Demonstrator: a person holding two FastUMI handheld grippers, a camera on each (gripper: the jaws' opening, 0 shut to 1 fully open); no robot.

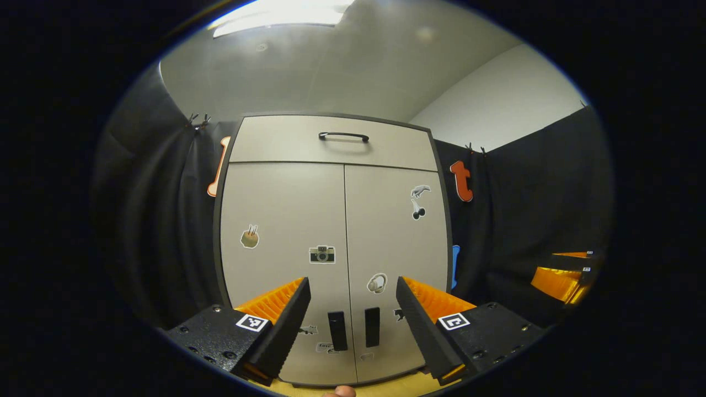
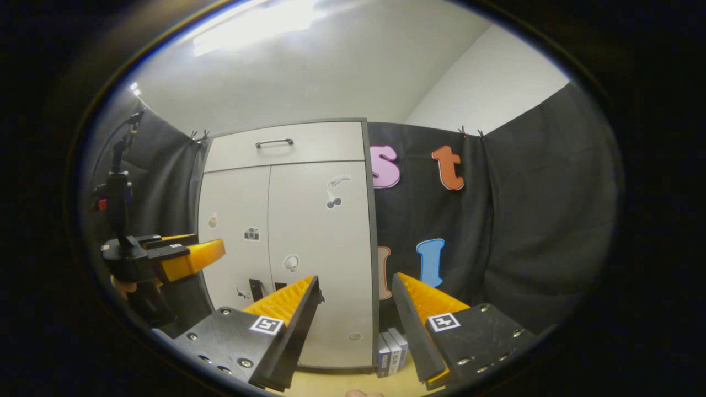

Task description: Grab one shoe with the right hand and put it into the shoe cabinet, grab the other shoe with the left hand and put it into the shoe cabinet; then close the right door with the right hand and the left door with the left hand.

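booth: black cloth wall behind beige two-door shoe cabinet
doors: both closed
left gripper: facing cabinet, released, empty
right gripper: at cabinet's right edge, released, empty

**Hidden and cut-off parts of the booth scene**

The shoe cabinet has both doors closed, so its inside is hidden. The small stickers on its doors are too tiny to identify clearly. In the right gripper view, a few boxes beside the cabinet base are partly hidden behind the right gripper.
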